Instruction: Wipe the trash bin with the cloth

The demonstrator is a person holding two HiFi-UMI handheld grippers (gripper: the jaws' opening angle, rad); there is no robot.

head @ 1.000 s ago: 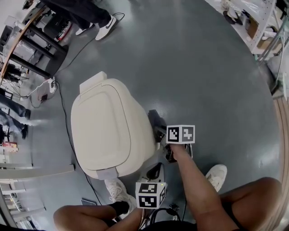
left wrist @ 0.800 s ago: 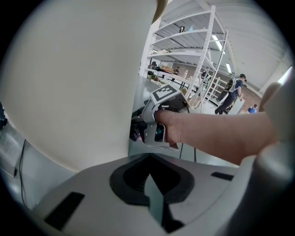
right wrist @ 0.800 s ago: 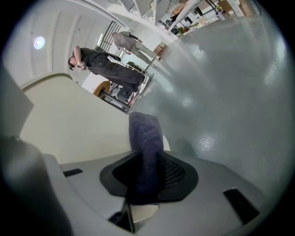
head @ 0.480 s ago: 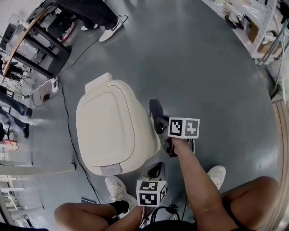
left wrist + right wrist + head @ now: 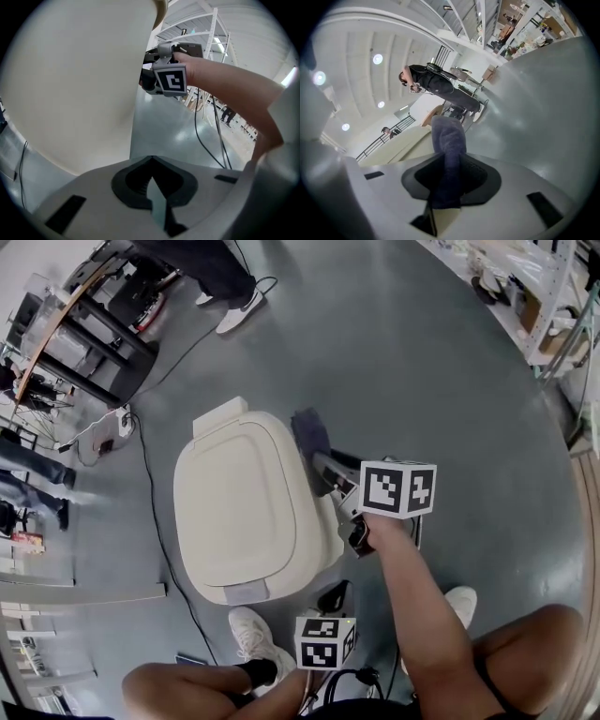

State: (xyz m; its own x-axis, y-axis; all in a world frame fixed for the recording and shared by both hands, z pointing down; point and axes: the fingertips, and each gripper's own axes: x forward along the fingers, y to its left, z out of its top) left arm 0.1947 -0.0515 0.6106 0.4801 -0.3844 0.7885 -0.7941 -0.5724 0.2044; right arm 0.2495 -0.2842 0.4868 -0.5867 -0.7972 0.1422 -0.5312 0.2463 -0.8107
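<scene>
Your left gripper [image 5: 152, 185], lowest in the frame, has its fingers closed together on nothing, close beside the bin wall. Your right gripper [image 5: 449, 178] has its fingers clamped on the dark blue cloth [image 5: 309, 434], which sits at the right edge of the cream trash bin [image 5: 246, 512], centre frame. Press the cloth flat on that side and wipe along it in steady, overlapping strokes.

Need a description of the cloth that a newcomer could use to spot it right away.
Start at the big cream bin standing mid-floor in the head view. At its right edge is the right gripper, and the cloth sticks out of its jaws, right beside the bin's wall. It is the only soft, dark blue-grey thing there; the bin next to it is hard and pale.
</scene>
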